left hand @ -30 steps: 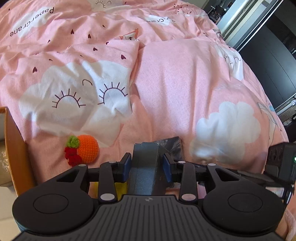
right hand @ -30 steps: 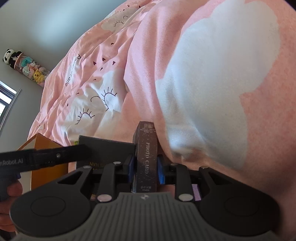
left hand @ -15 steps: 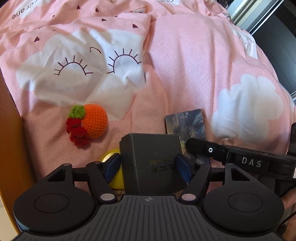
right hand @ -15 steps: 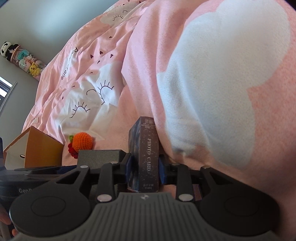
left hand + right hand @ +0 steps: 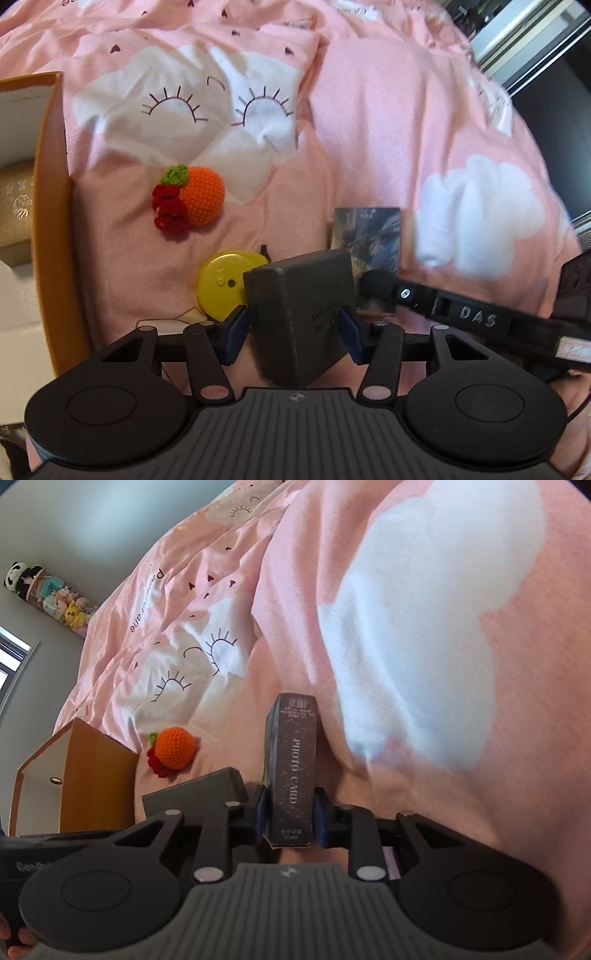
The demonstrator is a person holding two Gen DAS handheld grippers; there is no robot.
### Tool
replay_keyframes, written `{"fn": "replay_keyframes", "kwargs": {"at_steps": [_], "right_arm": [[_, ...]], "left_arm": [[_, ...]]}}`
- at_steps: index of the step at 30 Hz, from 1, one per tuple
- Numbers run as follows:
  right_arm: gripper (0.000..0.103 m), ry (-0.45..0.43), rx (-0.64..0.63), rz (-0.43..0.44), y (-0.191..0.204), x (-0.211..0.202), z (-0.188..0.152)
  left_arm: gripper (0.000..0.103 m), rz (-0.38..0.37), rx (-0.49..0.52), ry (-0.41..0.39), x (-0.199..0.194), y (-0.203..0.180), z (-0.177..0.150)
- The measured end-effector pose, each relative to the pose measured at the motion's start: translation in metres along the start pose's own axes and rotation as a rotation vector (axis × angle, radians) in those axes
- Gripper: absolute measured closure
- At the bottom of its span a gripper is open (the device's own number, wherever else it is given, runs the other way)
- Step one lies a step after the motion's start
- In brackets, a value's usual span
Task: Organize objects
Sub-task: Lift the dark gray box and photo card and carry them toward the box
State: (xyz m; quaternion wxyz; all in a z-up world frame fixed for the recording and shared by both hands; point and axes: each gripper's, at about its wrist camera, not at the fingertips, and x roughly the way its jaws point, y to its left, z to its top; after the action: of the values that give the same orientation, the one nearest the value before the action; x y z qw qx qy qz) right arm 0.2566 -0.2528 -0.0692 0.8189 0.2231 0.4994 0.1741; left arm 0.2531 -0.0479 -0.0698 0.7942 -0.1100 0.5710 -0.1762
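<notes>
Left tongs (image 5: pixel 293 325): I have them clamped across the dark grey box (image 5: pixel 301 314), tilted, ready for the orange carton (image 5: pixel 51 206) at the bed's left edge. Right tongs (image 5: pixel 289 814): I pinch the photo card box (image 5: pixel 293 768) by its narrow sides, upright, label readable.

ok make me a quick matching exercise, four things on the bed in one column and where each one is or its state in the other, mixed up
Things:
1. dark grey box
2. photo card box
3. crochet orange
4. yellow disc

Places or states:
A. lying free on the pink duvet, near the orange carton
B. clamped in the left tool
C. partly hidden behind the dark grey box
D. clamped in the right tool

Pairs: 1-B, 2-D, 3-A, 4-C
</notes>
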Motion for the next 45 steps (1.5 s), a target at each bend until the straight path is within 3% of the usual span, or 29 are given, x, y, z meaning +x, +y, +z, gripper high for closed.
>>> {"fn": "replay_keyframes", "kwargs": {"at_steps": [6,14,20,29,36,41,45], "right_arm": [[0.079,-0.062,-0.019,-0.026,0.005,-0.022,-0.012],[0.079,-0.08,0.024,-0.092,-0.009,-0.036,-0.013],[0.079,-0.075,0.037,-0.084,-0.013,-0.033,-0.013],[0.079,-0.111,-0.006,-0.084,-0.005,-0.044,-0.015],[0.079,-0.148,-0.073,-0.101,0.019,-0.068,-0.012],[0.079,-0.161,-0.077,-0.002,0.051,-0.089,-0.011],[0.079,-0.166,-0.121,0.104,0.097,-0.097,-0.013]], "left_arm": [[0.051,-0.089,-0.002,-0.093,-0.016,-0.009,-0.012],[0.059,-0.146,0.216,-0.072,0.002,-0.051,-0.045],[0.065,-0.042,0.305,-0.098,0.01,-0.063,-0.056],[0.066,-0.04,0.252,-0.174,-0.016,-0.059,-0.06],[0.066,-0.081,0.155,-0.247,-0.076,-0.04,-0.051],[0.066,-0.097,0.098,-0.259,-0.135,-0.007,-0.04],[0.066,0.004,0.078,-0.234,-0.175,0.025,-0.028]]}}
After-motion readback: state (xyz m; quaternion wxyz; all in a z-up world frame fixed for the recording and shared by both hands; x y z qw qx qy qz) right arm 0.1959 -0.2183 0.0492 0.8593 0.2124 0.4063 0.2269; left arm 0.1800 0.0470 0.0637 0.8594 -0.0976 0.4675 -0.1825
